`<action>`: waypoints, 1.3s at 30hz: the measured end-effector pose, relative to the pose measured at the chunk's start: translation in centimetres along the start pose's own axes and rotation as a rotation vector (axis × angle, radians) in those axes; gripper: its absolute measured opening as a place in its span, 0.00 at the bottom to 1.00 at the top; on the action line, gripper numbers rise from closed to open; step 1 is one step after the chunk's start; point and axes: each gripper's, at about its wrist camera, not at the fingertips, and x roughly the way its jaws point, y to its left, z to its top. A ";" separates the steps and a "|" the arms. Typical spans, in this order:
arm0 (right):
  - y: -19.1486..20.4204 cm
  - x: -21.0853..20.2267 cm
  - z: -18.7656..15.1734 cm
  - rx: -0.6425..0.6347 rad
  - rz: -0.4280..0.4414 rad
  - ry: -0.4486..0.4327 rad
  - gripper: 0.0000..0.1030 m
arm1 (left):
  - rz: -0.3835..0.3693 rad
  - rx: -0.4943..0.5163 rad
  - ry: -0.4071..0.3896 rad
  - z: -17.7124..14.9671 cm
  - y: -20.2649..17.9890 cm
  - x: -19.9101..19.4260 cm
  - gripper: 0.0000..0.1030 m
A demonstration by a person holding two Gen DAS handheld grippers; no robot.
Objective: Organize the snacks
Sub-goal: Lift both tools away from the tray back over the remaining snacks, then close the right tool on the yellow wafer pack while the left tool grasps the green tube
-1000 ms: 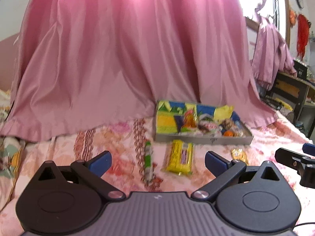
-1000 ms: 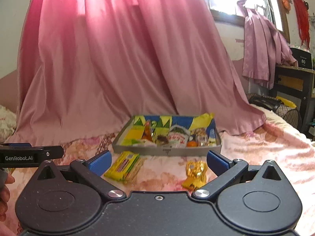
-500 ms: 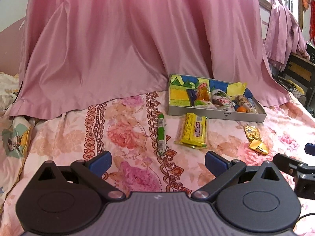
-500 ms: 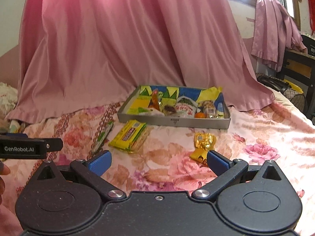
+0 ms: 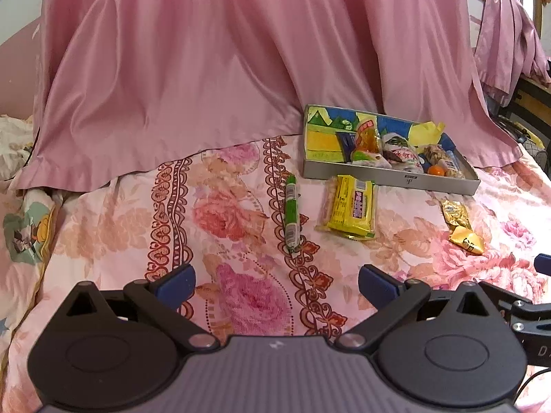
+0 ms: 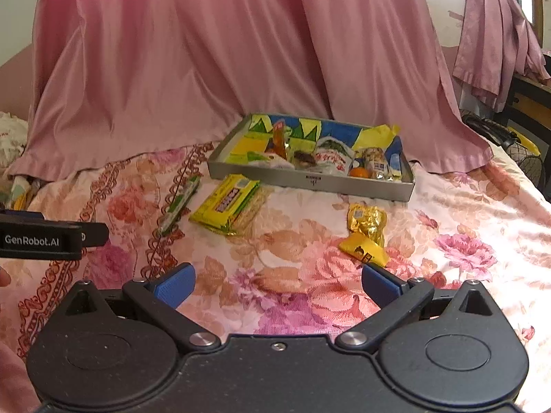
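Snacks outside the tray (image 5: 389,175) number three: a green stick (image 5: 291,213), a yellow bar packet (image 5: 351,206) and a gold wrapper (image 5: 461,222), all lying on the floral bed cover (image 5: 224,220) just in front of the tray, which already holds several packets. Compared with a second ago, both my views have tipped downward and closer, so more bed shows. My left gripper (image 5: 275,280) and right gripper (image 6: 277,282) hang empty, jaws spread wide. I judge the approach to a first pickup under way.
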 end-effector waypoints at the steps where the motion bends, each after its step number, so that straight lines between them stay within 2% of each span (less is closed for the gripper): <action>1: 0.0 0.1 0.0 0.001 -0.001 0.006 0.99 | -0.002 -0.002 0.003 0.0 0.0 0.1 1.00; 11: -0.5 1.0 0.1 0.029 -0.002 0.043 0.99 | -0.026 -0.057 0.059 0.3 0.9 1.4 1.00; 16: -1.0 1.8 0.5 0.056 0.024 0.071 0.99 | -0.042 -0.076 0.084 1.0 1.4 2.5 1.00; 20: -0.8 2.8 1.2 0.023 0.039 0.084 0.99 | -0.059 -0.098 0.117 2.0 2.1 4.0 1.00; 33: 1.6 7.7 2.9 -0.061 0.072 0.038 0.99 | -0.063 0.030 0.071 5.7 3.2 9.8 1.00; 37: 2.7 9.1 3.7 -0.076 0.060 -0.007 0.99 | -0.087 0.000 0.070 6.3 4.2 11.8 1.00; 39: 3.3 10.1 4.1 -0.089 0.046 -0.020 0.99 | -0.102 -0.062 0.074 6.7 5.0 12.4 1.00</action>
